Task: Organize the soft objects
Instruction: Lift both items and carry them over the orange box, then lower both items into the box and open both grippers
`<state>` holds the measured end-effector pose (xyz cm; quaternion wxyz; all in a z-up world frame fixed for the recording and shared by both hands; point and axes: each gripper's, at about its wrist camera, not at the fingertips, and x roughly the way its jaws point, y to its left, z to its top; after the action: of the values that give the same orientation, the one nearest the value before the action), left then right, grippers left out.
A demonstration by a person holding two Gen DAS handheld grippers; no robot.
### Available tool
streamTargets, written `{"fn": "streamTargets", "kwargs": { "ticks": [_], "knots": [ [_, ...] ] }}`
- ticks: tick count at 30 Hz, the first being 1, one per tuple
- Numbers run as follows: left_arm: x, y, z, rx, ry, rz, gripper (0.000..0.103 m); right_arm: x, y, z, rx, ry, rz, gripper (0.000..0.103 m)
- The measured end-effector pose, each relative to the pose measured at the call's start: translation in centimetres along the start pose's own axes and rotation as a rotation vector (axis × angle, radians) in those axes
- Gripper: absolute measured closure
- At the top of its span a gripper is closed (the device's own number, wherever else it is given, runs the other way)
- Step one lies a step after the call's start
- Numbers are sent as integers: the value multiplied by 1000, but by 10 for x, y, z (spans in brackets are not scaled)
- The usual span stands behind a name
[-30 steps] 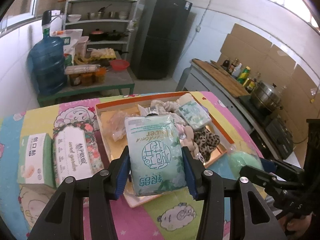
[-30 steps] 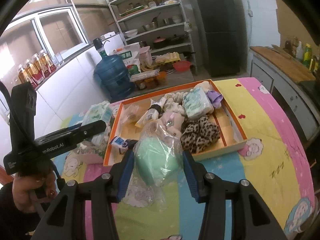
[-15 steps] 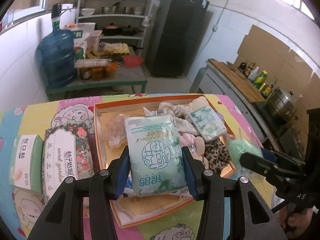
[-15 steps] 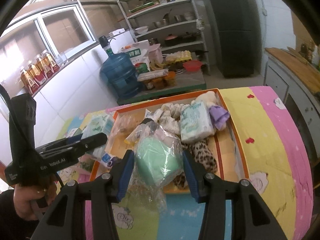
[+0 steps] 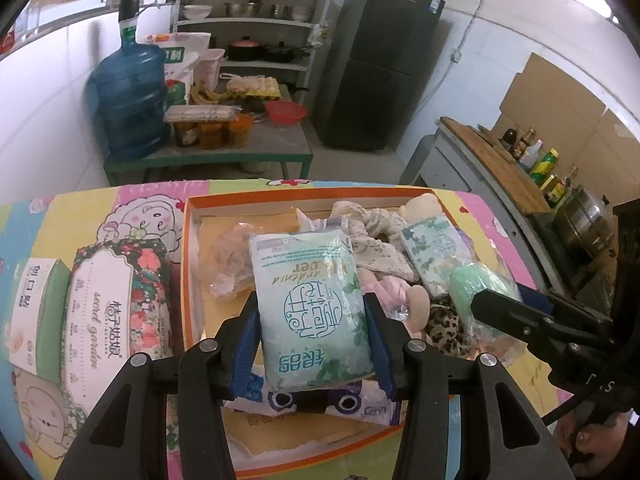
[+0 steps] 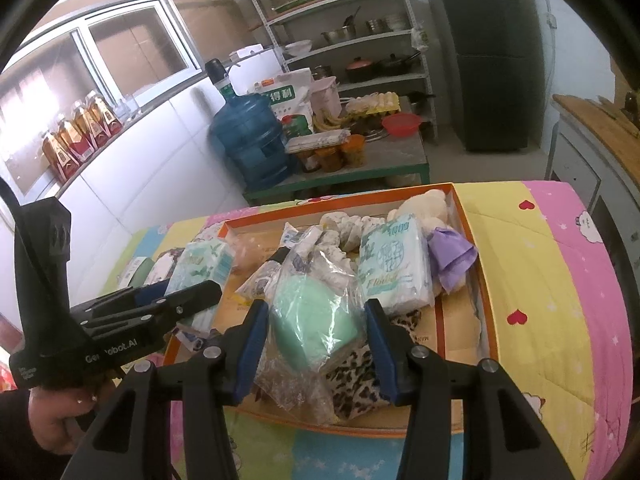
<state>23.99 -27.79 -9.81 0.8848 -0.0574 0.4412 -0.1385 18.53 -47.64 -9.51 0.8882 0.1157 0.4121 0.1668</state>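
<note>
My left gripper [image 5: 311, 340] is shut on a pale green tissue pack [image 5: 308, 304] and holds it over the near left part of the orange tray [image 5: 188, 264]. My right gripper [image 6: 316, 344] is shut on a mint green soft object in a clear plastic bag [image 6: 316, 320], held over the tray's near edge [image 6: 360, 426]. The tray holds several soft items: another tissue pack [image 6: 394, 268], a leopard-print cloth [image 6: 360, 384], a purple cloth [image 6: 452, 256], a floral cloth [image 5: 376, 232] and a cream plush [image 5: 424, 204]. The right gripper also shows in the left wrist view [image 5: 504, 308].
A floral tissue box [image 5: 116, 312] and a green tissue box [image 5: 36, 312] lie left of the tray on the cartoon-print tablecloth [image 6: 560, 280]. Behind the table stand a low green table with a blue water jug [image 5: 128, 104], a shelf rack and a black fridge [image 5: 380, 60].
Both grippers have moved forward over the tray with their loads. The tray now lies under both held items, and the table's near edge has dropped out of view.
</note>
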Motion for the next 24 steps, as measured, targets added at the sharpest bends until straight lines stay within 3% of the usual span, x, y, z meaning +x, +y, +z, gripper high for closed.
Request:
{"fn": "streamTargets", "kwargs": {
  "ticks": [24],
  "knots": [
    [29,-2,-1,-18,24,38,53,28,-4,13,-46,14,-10,54]
  ]
}}
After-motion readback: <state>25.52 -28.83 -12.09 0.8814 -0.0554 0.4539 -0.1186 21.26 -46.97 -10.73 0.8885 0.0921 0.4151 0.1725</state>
